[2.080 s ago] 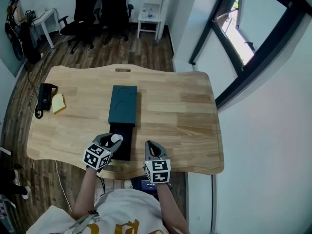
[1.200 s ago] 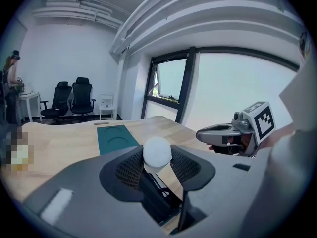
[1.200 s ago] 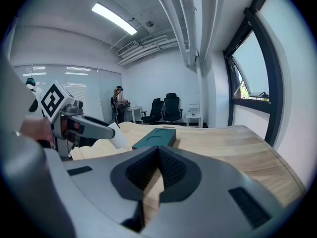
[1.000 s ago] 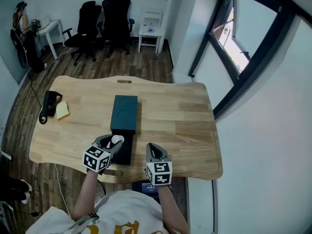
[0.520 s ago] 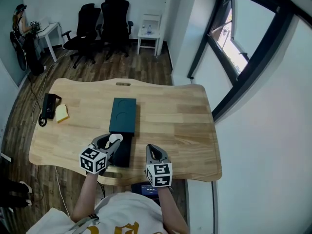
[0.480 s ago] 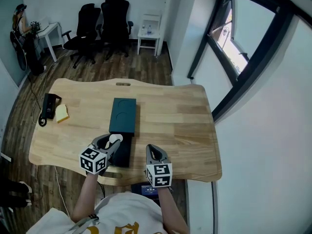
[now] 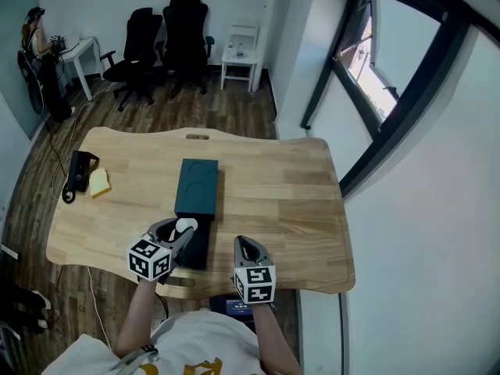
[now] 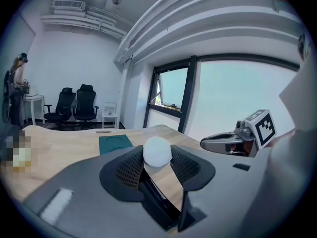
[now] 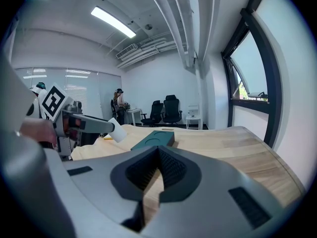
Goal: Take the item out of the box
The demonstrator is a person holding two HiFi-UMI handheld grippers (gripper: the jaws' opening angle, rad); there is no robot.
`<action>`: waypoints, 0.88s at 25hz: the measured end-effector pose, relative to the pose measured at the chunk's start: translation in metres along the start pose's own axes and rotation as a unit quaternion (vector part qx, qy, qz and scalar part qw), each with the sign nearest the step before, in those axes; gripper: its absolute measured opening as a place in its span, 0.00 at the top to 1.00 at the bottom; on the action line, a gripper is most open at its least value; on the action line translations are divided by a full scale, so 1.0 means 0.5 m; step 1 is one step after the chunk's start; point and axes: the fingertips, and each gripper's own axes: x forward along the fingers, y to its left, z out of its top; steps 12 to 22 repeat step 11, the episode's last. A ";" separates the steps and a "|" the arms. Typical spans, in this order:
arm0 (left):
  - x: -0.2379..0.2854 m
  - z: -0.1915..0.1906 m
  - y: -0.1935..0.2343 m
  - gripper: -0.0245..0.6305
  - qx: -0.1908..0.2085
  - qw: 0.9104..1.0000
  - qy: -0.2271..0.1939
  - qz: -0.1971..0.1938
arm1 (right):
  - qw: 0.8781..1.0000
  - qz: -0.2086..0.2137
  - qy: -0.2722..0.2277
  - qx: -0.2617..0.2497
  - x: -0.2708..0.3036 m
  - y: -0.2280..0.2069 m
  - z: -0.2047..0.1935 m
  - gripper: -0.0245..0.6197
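mid lift-out i'd say: left gripper (image 7: 182,230) is pinching the white item (image 7: 185,225) just over the open drawer (image 7: 199,246) at the 6 o'clock end of the teal box (image 7: 197,184), right gripper (image 7: 245,244) at its 3 o'clock is pressed together empty, so next is probably carrying it clear onto the table (image 7: 297,201).

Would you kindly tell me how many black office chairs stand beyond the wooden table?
2. The left chair stands nearer the white desk; the right chair is beside it, nearer the small white stand. Others may be hidden outside the frame.
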 end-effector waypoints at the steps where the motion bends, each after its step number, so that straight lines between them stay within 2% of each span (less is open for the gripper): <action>1: 0.000 -0.001 -0.001 0.70 0.000 1.000 0.000 0.000 | 1.000 0.000 0.000 0.000 -0.001 -0.001 0.000 0.95; 22: 0.002 -0.007 -0.012 0.70 0.003 1.000 0.002 -0.001 | 1.000 -0.002 -0.003 0.003 -0.008 -0.013 -0.005 0.95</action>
